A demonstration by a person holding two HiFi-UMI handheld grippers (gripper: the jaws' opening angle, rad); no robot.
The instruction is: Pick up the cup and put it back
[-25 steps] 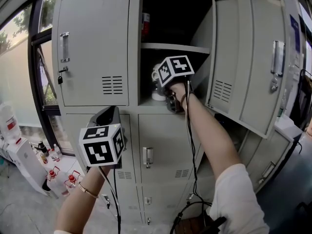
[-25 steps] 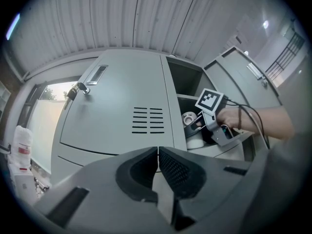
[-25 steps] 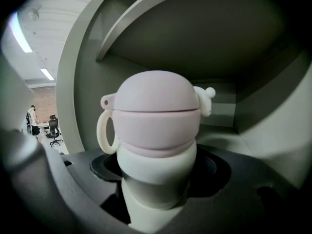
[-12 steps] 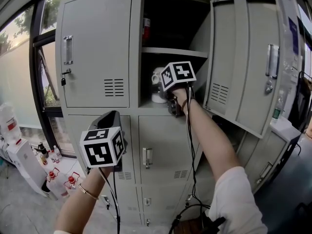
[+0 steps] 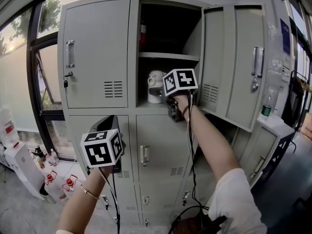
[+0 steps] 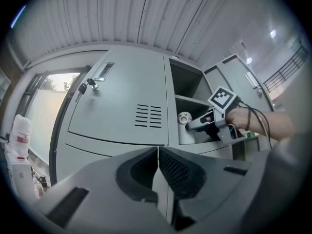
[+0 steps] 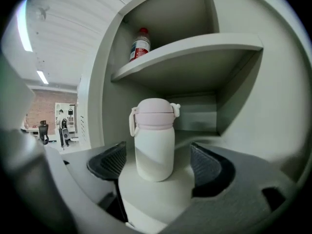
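The cup (image 7: 154, 140), a white bottle with a pale pink lid and strap, stands upright on the lower shelf of the open locker compartment (image 5: 146, 104). It also shows in the head view (image 5: 155, 87) and the left gripper view (image 6: 184, 130). My right gripper (image 7: 156, 165) is open at the compartment's front; its jaws have just been opening. The cup stands past the pads (image 7: 109, 162), with a gap on each side. My left gripper (image 6: 158, 152) is shut with nothing in it and hangs low in front of the lower lockers (image 5: 108, 121).
A red-labelled bottle (image 7: 140, 44) stands on the upper shelf (image 7: 195, 50). The compartment's door (image 5: 229, 62) hangs open to the right. Closed locker doors (image 5: 97, 57) lie left and below. Water bottles (image 5: 48, 179) stand on the floor at left.
My right gripper has drawn back from the cup toward the compartment's front, so more of the cup shows. The left gripper has hardly moved.
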